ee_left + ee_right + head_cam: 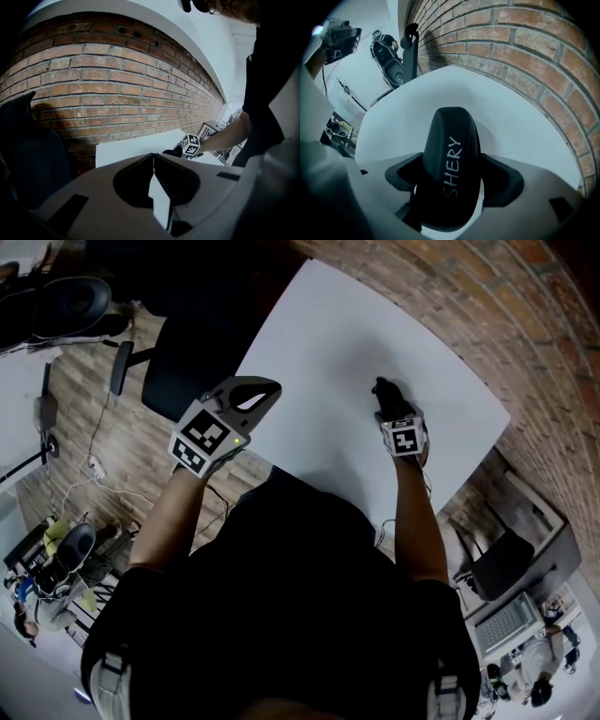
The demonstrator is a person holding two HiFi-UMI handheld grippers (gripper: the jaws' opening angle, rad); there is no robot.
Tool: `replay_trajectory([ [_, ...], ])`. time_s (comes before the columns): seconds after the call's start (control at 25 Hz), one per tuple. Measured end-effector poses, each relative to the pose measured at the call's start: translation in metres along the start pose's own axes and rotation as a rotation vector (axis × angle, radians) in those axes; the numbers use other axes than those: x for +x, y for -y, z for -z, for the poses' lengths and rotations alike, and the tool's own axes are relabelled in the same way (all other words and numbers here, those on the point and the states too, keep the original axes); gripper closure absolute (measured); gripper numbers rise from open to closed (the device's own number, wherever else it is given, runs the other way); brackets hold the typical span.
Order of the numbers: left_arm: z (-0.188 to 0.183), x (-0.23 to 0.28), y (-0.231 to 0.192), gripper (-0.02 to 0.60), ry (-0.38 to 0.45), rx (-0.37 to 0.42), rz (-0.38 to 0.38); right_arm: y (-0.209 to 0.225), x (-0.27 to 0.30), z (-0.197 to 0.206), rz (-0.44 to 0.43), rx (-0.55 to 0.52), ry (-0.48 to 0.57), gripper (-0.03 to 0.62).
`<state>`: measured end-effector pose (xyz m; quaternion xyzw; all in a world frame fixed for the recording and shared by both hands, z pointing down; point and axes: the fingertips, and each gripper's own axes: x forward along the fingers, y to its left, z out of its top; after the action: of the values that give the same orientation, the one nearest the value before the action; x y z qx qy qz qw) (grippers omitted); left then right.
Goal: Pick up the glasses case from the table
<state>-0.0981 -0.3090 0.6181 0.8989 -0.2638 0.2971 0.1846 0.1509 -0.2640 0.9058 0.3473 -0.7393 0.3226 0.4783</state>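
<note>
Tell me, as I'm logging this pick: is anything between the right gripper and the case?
Nothing visible is. The case sits between the jaws of the right gripper, which close on its two sides, with the table beyond it.

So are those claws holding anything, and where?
The right gripper grips the black glasses case across its two long sides, near the end closest to it. The left gripper is shut on nothing.

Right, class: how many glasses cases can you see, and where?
1. The black glasses case sits clamped in the right tool, over the white table. The left tool is shut on nothing. None seems hidden.
</note>
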Motion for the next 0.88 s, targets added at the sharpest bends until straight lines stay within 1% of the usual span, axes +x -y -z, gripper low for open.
replay_trajectory([
  [0.24, 0.002, -0.001, 0.000, 0.570, 0.000, -0.007, -0.001, 0.004, 0.002, 0.002, 0.052, -0.009, -0.026, 0.218],
  [0.44, 0.004, -0.002, 0.004, 0.570, 0.002, -0.010, 0.002, 0.003, 0.003, 0.001, 0.059, -0.011, -0.012, 0.217],
  [0.76, 0.005, -0.005, 0.011, 0.570, 0.011, -0.007, -0.001, 0.006, 0.005, 0.004, 0.073, 0.004, -0.033, 0.218],
  [0.88, 0.006, -0.011, 0.013, 0.569, 0.012, -0.007, -0.004, 0.004, 0.005, 0.006, 0.073, 0.015, -0.045, 0.232],
])
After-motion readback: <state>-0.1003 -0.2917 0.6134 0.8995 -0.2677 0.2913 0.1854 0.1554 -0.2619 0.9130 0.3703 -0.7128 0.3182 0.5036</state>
